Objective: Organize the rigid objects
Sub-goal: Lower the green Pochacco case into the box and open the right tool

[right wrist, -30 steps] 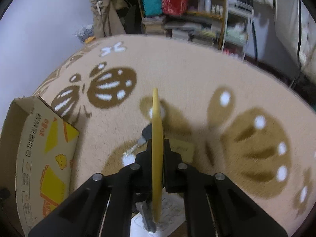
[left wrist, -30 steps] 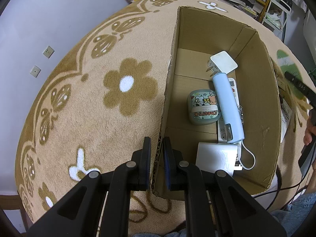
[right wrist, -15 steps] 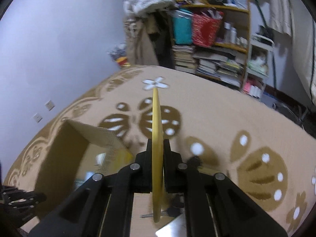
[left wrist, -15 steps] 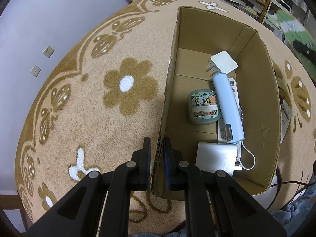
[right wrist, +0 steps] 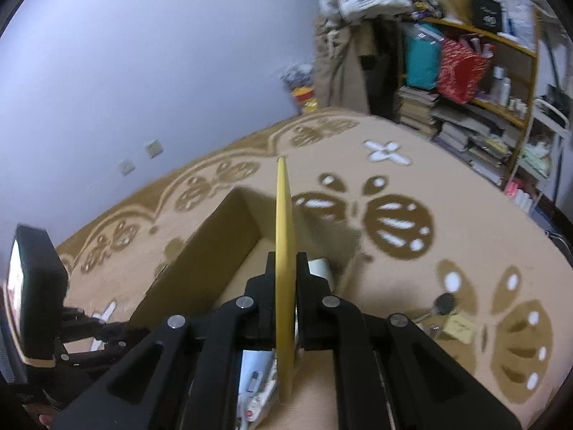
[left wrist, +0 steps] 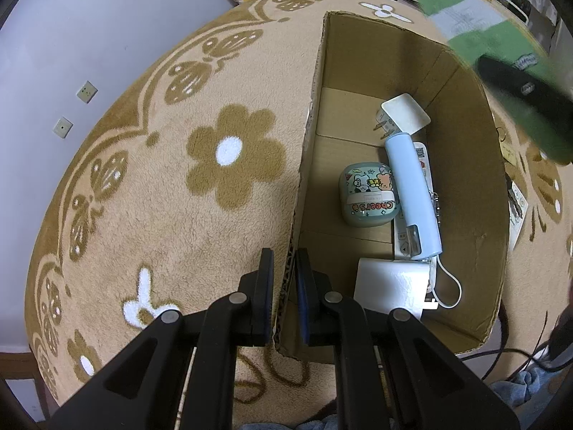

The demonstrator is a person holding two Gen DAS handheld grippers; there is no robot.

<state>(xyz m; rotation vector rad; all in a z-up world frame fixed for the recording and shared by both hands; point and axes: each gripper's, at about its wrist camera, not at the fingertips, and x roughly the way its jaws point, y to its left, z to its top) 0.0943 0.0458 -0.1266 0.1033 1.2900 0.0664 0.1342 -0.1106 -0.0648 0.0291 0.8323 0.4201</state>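
Observation:
An open cardboard box (left wrist: 465, 150) stands on the flower-patterned rug. Inside lie a green cartoon case (left wrist: 369, 197), a pale blue tube (left wrist: 412, 193), a white power strip (left wrist: 422, 157), a white plug (left wrist: 404, 113) and a white block (left wrist: 390, 285). My left gripper (left wrist: 284, 268) is shut on the box's left wall. My right gripper (right wrist: 286, 256) is shut on a thin flat disc (right wrist: 284, 215), seen edge-on with a yellow rim. Its green and white face (left wrist: 476, 25) hangs over the box's far right corner. The box (right wrist: 215, 236) lies just below it.
A yellow note (right wrist: 460, 326) and a small black round thing (right wrist: 446, 301) lie on the rug right of the box. Papers (left wrist: 517, 208) rest against the box's right side, cables (left wrist: 519, 354) near its front corner. Crowded shelves (right wrist: 465, 107) stand at the back.
My right gripper has risen and swung with the disc from over the bare rug to above the box. The left gripper has kept its hold on the box wall.

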